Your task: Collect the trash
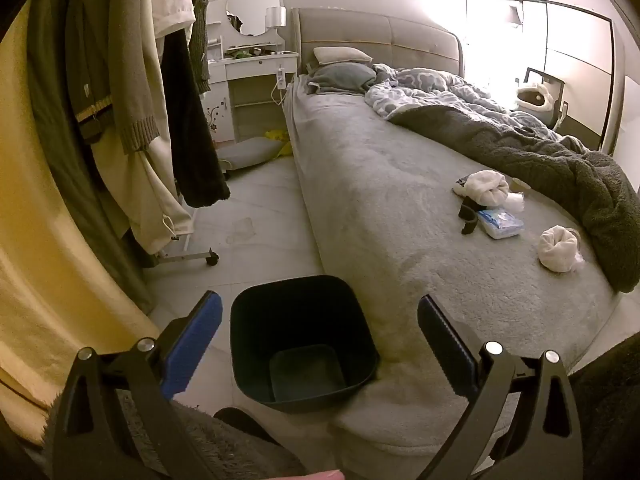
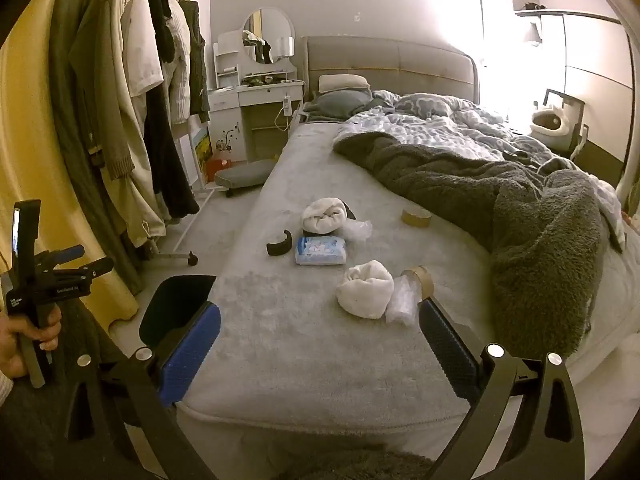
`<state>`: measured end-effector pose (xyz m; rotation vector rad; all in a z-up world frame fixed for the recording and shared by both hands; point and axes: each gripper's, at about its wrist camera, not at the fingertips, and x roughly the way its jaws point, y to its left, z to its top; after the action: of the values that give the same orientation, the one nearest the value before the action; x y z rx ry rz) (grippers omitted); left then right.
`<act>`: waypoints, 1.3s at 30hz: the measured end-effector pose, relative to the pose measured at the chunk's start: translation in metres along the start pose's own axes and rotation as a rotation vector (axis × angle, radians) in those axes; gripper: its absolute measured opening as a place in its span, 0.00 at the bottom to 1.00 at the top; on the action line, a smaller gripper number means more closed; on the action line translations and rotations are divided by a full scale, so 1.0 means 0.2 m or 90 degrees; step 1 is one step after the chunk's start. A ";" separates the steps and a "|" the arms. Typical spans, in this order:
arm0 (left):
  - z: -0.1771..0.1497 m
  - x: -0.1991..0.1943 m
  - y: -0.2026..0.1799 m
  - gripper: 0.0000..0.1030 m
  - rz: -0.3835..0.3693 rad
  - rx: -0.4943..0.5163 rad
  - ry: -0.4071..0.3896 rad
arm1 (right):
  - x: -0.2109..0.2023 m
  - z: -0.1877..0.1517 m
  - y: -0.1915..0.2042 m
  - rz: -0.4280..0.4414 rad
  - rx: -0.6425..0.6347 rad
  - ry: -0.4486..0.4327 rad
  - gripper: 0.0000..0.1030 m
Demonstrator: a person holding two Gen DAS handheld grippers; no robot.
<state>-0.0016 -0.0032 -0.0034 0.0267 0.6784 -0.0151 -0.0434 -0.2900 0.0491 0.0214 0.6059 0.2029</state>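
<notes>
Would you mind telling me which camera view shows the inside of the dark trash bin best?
The left wrist view. It looks down into the trash bin, showing the whole rim and the bare bottom, framed between the left gripper fingers. The right wrist view shows only part of the bin beside the bed, largely hidden behind a blue finger.

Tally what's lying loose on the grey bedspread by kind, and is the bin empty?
White cloth bundles: 2
Clear plastic wrappers: 2
Tape rolls: 2
Wipes pack: 1
Black curved piece: 1
Total: 8
Black bin: empty. A dark item hides partly behind the far bundle.
</notes>
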 end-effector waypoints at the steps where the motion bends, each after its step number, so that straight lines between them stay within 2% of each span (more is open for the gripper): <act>1: 0.00 0.00 0.00 0.97 0.000 0.000 0.000 | 0.00 0.00 0.00 0.000 0.000 0.000 0.97; 13: 0.00 0.00 -0.05 0.97 -0.006 0.004 0.003 | 0.00 0.00 0.00 -0.001 -0.002 0.000 0.97; 39: 0.01 0.00 -0.02 0.97 -0.011 -0.005 0.006 | 0.00 0.00 0.01 -0.006 -0.008 -0.004 0.97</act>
<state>-0.0003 -0.0063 -0.0029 0.0134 0.6884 -0.0282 -0.0437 -0.2882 0.0494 0.0071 0.5979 0.1978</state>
